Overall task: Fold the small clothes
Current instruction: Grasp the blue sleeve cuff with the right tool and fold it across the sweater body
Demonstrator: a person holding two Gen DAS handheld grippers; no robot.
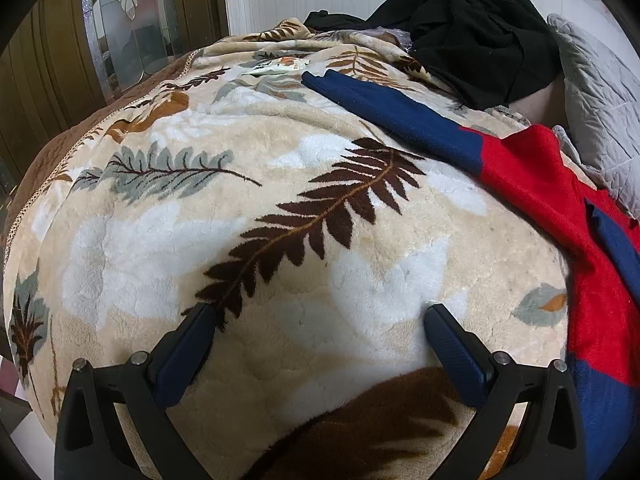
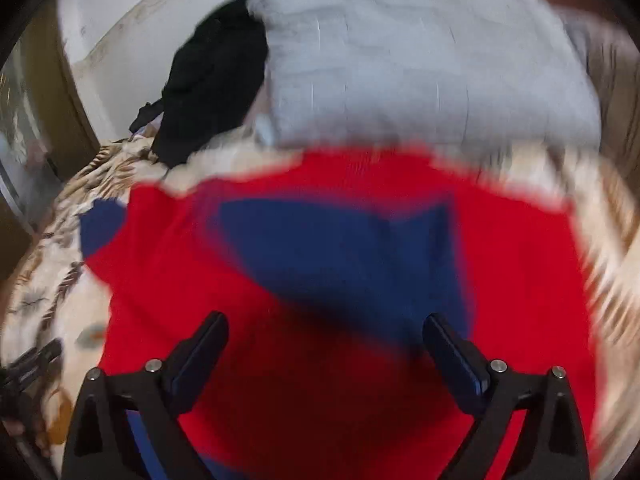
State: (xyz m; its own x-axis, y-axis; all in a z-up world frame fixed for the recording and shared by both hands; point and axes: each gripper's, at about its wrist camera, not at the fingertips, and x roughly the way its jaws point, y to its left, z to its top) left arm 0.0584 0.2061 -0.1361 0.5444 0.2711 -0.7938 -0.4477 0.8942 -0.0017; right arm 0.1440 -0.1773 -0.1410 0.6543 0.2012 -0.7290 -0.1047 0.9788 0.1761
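Note:
A small red sweater with blue sleeves (image 1: 536,184) lies on a fern-patterned fleece blanket (image 1: 248,208); one blue sleeve (image 1: 384,108) stretches out toward the far left. My left gripper (image 1: 320,316) is open and empty above bare blanket, left of the sweater. In the blurred right wrist view the sweater (image 2: 304,380) fills the middle, with a blue sleeve (image 2: 344,252) folded across its red body. My right gripper (image 2: 326,324) is open and empty just above the sweater.
A pile of black clothes (image 1: 476,28) lies at the far end of the bed, also in the right wrist view (image 2: 212,76). A grey quilted pillow (image 1: 600,108) sits to the right. A wooden door with glass (image 1: 120,24) stands at the left.

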